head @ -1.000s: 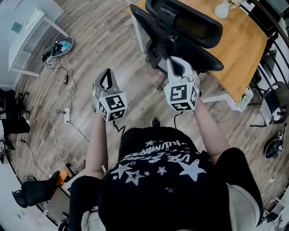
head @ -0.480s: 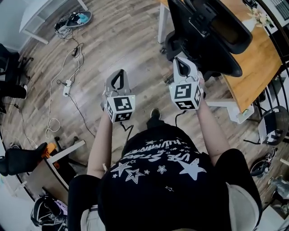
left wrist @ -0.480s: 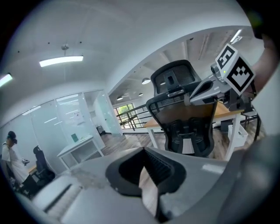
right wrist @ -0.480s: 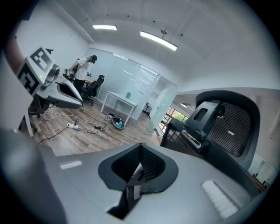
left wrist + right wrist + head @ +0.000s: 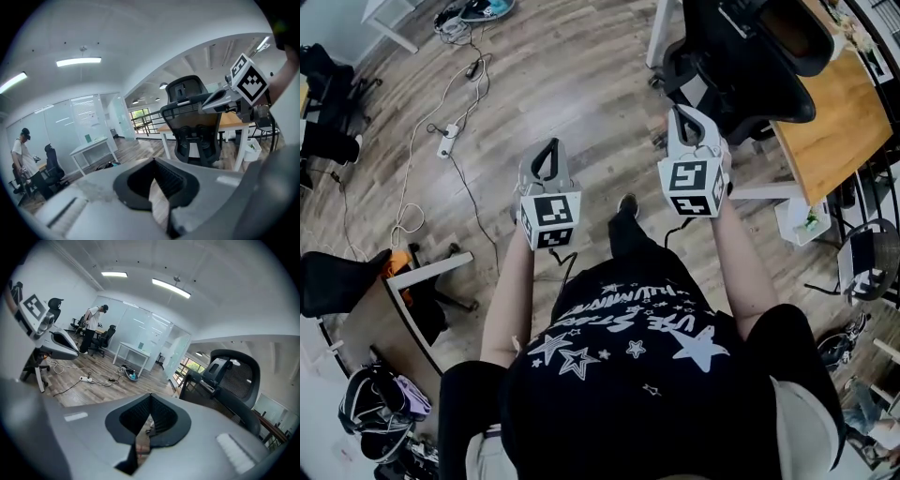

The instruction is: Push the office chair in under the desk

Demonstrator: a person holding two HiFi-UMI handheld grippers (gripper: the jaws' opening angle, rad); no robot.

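The black office chair (image 5: 741, 56) stands at the top right of the head view, its back towards me, in front of the wooden desk (image 5: 825, 112). My right gripper (image 5: 686, 114) is shut and empty, with its tip close to the chair's back; whether it touches I cannot tell. My left gripper (image 5: 547, 150) is shut and empty over bare floor, left of the chair. The left gripper view shows the chair (image 5: 190, 122), the desk (image 5: 232, 123) and the right gripper (image 5: 234, 91) ahead. In the right gripper view the chair's mesh back (image 5: 229, 380) looms at the right.
Cables and a power strip (image 5: 445, 131) trail over the wooden floor at the upper left. A white table (image 5: 389, 11) stands in the far corner. Another black chair (image 5: 337, 281) and bags (image 5: 380, 403) sit at the left. A white bin (image 5: 802, 220) is beside the desk leg. A person (image 5: 91, 329) stands far off.
The head view has swung, so the chair and desk slid to the upper right of the frame. Both grippers stayed shut, side by side, the right one near the chair's back.
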